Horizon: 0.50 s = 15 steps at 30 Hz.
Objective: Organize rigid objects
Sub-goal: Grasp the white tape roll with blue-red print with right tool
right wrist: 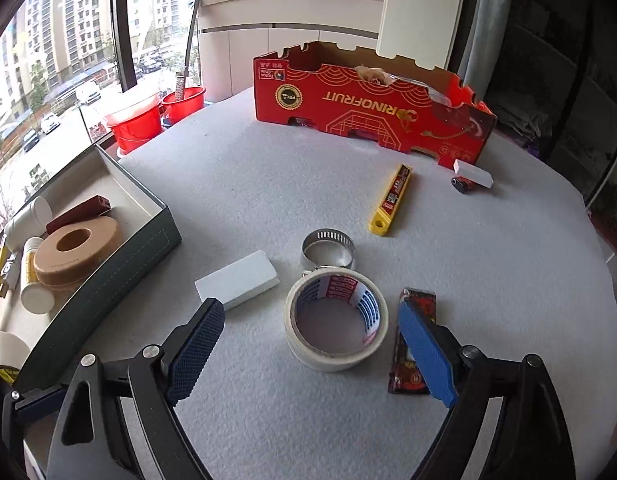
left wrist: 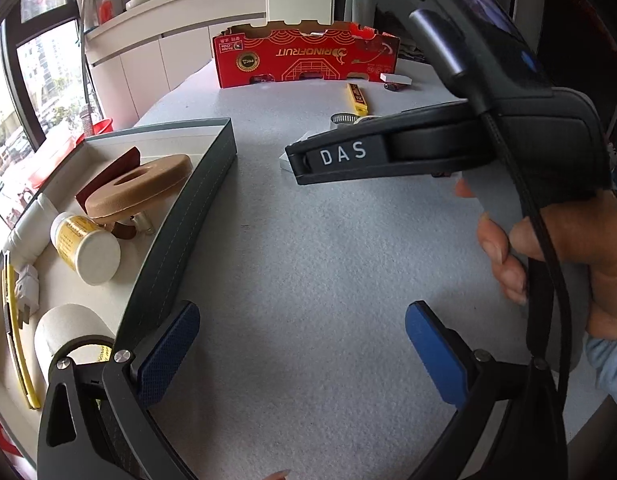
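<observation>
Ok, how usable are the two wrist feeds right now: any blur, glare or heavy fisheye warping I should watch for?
Left wrist view: sharp, daylit, windows blown out; the gray tray wall bows strongly, and the right gripper blocks the upper right. Right wrist view: crisp, soft shadows, no glare on the tape roll; edges darken and curve, and the red cardboard box leans.

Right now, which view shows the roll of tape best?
The right wrist view: the roll of tape lies whole and unobstructed on the table. In the left wrist view, the right hand-held gripper covers it almost entirely.

Tape roll (right wrist: 336, 322) ahead, tray wall (right wrist: 108, 280) left
</observation>
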Each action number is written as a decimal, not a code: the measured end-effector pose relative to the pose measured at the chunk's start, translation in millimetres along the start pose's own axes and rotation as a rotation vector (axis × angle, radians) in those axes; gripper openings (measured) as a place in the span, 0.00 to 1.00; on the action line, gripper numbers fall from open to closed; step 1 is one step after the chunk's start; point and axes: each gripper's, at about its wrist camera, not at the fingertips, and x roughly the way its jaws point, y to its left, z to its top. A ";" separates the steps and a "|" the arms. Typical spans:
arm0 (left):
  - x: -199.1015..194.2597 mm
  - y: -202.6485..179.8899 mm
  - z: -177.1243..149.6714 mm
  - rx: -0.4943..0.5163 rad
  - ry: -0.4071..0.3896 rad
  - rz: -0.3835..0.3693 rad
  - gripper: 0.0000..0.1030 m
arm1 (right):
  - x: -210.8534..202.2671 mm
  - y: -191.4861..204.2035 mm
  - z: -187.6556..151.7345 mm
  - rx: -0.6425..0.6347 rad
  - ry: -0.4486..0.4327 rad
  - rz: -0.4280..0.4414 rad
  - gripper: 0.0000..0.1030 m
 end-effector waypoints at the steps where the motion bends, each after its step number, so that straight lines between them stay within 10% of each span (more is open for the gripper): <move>1: -0.2 1.0 0.6 0.000 -0.002 0.002 1.00 | 3.7 0.5 0.8 0.001 0.006 -0.011 0.86; 4: 0.1 2.4 1.4 0.000 -0.010 0.011 1.00 | 9.7 -13.4 -1.3 0.064 0.027 -0.021 0.52; 15: -23.1 -22.9 20.3 0.073 -0.075 -0.005 1.00 | -50.3 -73.4 -30.1 0.265 -0.038 -0.006 0.52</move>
